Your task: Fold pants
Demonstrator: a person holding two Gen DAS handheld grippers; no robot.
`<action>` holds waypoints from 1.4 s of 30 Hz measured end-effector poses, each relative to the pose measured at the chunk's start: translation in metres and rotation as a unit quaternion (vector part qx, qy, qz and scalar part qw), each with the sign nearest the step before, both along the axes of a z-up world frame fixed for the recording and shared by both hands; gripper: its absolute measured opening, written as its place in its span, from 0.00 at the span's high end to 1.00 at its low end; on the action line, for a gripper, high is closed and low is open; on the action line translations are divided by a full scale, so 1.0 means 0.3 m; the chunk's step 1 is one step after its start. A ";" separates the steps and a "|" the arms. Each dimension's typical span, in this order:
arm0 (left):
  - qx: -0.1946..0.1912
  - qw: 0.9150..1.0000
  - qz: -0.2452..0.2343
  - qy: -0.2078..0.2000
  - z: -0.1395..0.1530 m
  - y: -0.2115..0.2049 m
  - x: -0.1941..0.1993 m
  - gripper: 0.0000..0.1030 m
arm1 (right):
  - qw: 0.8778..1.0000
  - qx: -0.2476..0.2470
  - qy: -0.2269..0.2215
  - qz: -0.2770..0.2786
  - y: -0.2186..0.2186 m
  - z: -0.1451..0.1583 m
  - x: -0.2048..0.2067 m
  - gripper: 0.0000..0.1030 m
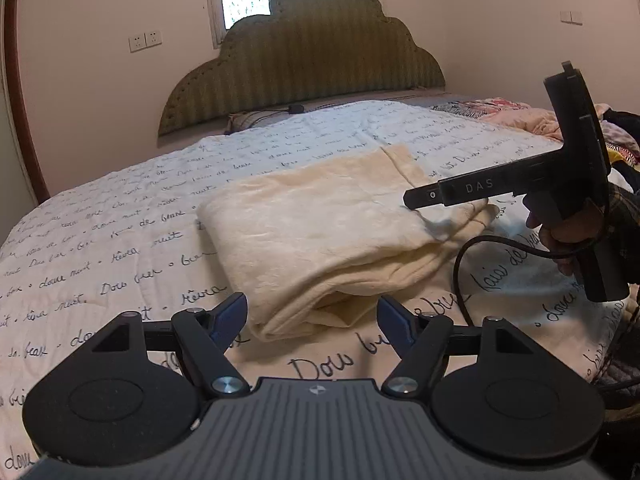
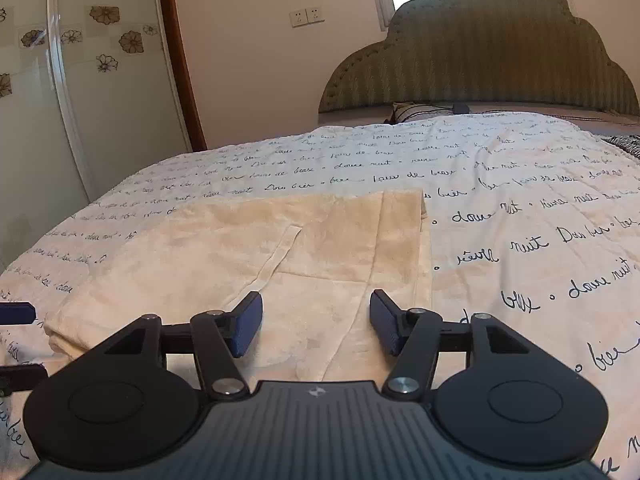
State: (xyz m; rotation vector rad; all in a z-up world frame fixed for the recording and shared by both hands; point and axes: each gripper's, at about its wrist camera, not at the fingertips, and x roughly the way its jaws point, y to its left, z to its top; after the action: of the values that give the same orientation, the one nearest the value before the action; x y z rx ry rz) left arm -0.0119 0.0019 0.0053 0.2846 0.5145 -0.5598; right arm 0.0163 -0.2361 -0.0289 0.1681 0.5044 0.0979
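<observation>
The cream pants (image 1: 320, 232) lie folded into a thick rectangle on the white bedspread with black script (image 1: 100, 248). My left gripper (image 1: 314, 320) is open, its blue pads either side of the near folded corner and not touching it. In the right wrist view the pants (image 2: 248, 256) spread out ahead, pocket seam up. My right gripper (image 2: 316, 320) hangs open just over their near edge, nothing pinched. From the left wrist view the right gripper (image 1: 418, 200) shows side-on over the pants' right end, held by a hand (image 1: 568, 232).
A padded green headboard (image 1: 304, 64) and a window stand at the back. Colourful clothes (image 1: 520, 116) pile up at the bed's far right. A black cable (image 1: 464, 272) loops from the right gripper. A glass door with flower tiles (image 2: 60, 80) is on the left.
</observation>
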 end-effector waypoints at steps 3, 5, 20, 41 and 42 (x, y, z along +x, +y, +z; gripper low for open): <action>-0.005 0.999 0.053 0.002 -0.032 -0.024 0.055 0.25 | 1.000 0.005 -0.003 -0.001 -0.003 0.001 -0.008 0.43; -0.006 0.995 0.098 0.002 -0.047 -0.029 0.087 0.25 | 1.000 0.005 -0.008 -0.002 -0.001 0.004 -0.014 0.43; -0.037 0.980 0.190 0.053 -0.105 0.114 0.128 0.26 | 0.993 -0.064 -0.002 0.100 0.150 -0.045 -0.018 0.41; -0.087 0.995 0.033 -0.045 0.092 -0.071 0.206 0.20 | 0.994 0.106 0.000 -0.011 -0.275 -0.003 0.269 0.32; -0.081 0.995 0.027 -0.044 0.082 -0.090 0.222 0.20 | 0.990 0.139 0.009 -0.004 -0.298 -0.020 0.307 0.32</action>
State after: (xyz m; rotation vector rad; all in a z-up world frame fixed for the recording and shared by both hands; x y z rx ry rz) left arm 0.0548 -0.0253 0.0299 0.1404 0.3889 -0.5304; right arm 0.1084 -0.3256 -0.0349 0.4438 0.5062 0.1598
